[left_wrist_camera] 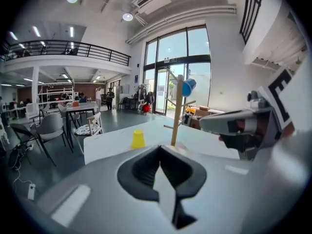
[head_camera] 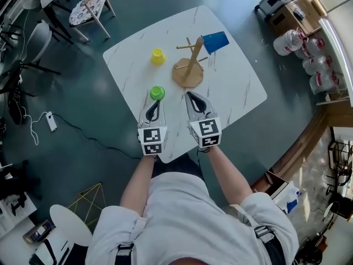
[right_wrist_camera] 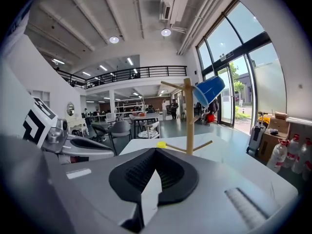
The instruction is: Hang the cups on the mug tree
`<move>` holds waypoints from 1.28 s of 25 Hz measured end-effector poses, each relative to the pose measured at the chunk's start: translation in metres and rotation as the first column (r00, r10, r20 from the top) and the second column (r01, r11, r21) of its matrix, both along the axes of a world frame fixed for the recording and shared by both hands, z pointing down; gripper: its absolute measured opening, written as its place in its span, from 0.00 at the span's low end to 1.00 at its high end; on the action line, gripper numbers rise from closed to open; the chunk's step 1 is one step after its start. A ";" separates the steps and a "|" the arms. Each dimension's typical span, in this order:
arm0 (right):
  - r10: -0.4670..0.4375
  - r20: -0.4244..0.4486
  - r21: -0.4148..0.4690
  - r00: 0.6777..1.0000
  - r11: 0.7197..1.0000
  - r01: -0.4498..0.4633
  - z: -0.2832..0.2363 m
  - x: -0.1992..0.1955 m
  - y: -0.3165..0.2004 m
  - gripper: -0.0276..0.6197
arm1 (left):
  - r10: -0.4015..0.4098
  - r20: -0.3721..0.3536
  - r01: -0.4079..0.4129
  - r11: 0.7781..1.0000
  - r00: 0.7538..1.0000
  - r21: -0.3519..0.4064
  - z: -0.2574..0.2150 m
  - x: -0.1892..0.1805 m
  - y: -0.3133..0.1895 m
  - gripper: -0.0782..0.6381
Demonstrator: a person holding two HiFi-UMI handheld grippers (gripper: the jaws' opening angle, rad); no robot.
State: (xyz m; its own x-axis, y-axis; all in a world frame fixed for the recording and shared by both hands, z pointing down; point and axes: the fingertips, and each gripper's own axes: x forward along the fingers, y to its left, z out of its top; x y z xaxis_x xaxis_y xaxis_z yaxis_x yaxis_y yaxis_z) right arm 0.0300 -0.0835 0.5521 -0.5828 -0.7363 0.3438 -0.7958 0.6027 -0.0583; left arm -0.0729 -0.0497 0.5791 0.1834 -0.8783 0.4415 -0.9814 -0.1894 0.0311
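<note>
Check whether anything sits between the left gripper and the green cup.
Nothing visible does. The green cup stands on the table just ahead of the left gripper, whose jaws are shut.

The white marble-patterned worktop (head_camera: 231, 87) stands on a dark teal floor (head_camera: 83, 81). 2 chairs stand off its far left corner: 1 with a patterned cushion (head_camera: 87, 7), 1 grey (head_camera: 36, 40). A white power strip (head_camera: 51, 121) lies on the floor to the left, with a cable attached. Clear water jugs (head_camera: 315, 65) line the right wall, near a cardboard box (head_camera: 298, 12).
</note>
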 end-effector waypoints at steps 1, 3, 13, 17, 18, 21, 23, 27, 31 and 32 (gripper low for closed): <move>-0.006 0.001 -0.006 1.000 1.000 0.006 0.002 -0.004 0.001 0.04 | -0.007 0.003 0.007 1.000 1.000 -0.004 0.002 -0.004 0.000 0.11; -0.015 0.000 -0.021 1.000 1.000 0.015 0.008 -0.011 0.002 0.04 | -0.021 0.009 0.021 1.000 1.000 -0.017 0.008 -0.011 -0.001 0.11; -0.030 -0.023 -0.090 0.999 0.996 0.028 0.028 -0.027 0.003 0.04 | -0.039 0.003 0.039 0.996 0.999 -0.085 0.045 -0.032 -0.012 0.11; -0.030 -0.032 -0.106 0.999 0.994 0.026 0.034 -0.025 0.003 0.04 | -0.029 0.006 0.030 0.989 1.000 -0.144 0.065 -0.032 -0.018 0.30; -0.026 -0.036 -0.111 0.999 0.994 0.022 0.035 -0.024 0.002 0.04 | -0.023 0.001 0.023 0.987 1.000 -0.157 0.069 -0.030 -0.020 0.37; -0.015 -0.046 -0.124 0.999 0.992 0.009 0.038 -0.018 0.002 0.04 | -0.024 -0.018 0.020 0.984 1.000 -0.177 0.082 -0.029 -0.028 0.56; -0.007 -0.049 -0.130 0.999 0.992 0.001 0.039 -0.014 0.001 0.04 | -0.027 -0.036 0.020 0.981 0.999 -0.192 0.090 -0.029 -0.033 0.64; -0.001 -0.057 -0.139 0.998 0.990 -0.007 0.039 -0.006 -0.001 0.04 | -0.025 -0.047 0.014 0.974 0.999 -0.225 0.107 -0.027 -0.046 0.68; 0.012 -0.065 -0.139 0.998 0.990 -0.021 0.037 0.003 -0.004 0.04 | -0.030 -0.042 0.019 0.968 0.999 -0.249 0.117 -0.027 -0.057 0.68; 0.017 -0.066 -0.140 0.998 0.990 -0.026 0.037 0.005 -0.004 0.04 | -0.029 -0.045 0.017 0.968 0.999 -0.252 0.119 -0.027 -0.059 0.68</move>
